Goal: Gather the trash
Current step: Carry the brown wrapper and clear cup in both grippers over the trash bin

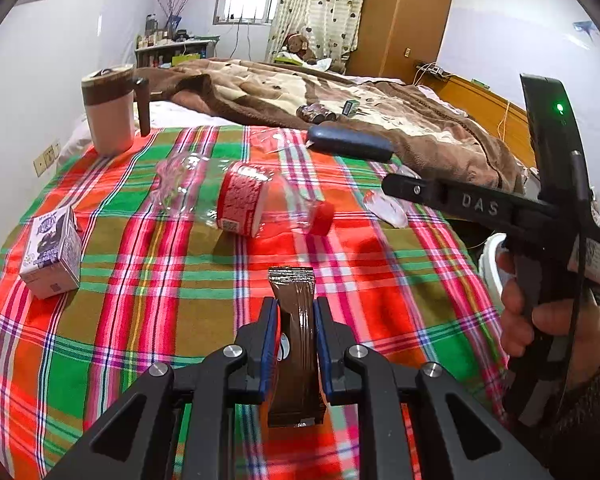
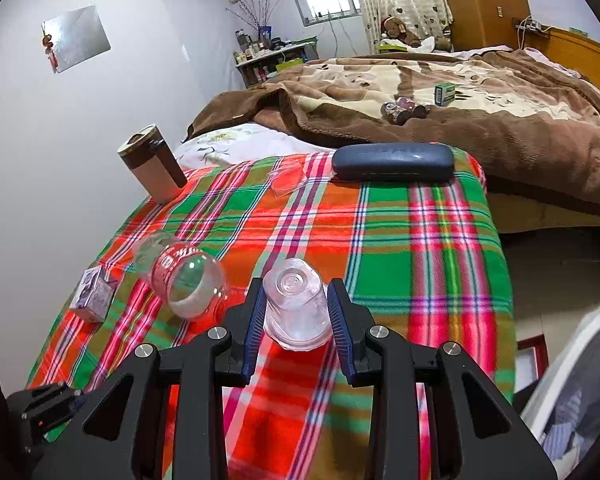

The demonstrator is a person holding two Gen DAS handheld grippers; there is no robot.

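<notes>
Gripping a cup, right claw (image 2: 296,308) nears cloth edge (image 2: 503,280) — floor beyond.

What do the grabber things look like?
Each gripper is black with silver bolts and two fingers lined with ridged blue pads. Seen from the left, the right gripper has "DAS" on its bar and a green light. The hand wears a dark sleeve.

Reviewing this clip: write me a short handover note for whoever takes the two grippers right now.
Left gripper: shut on a brown foil wrapper.
Right gripper: shut on a clear plastic cup, held upside down.
On the plaid cloth: clear plastic bottle with red label, small purple-and-white carton.
Done: two pieces picked up.
Left: bin both, then collect bottle and carton.
</notes>
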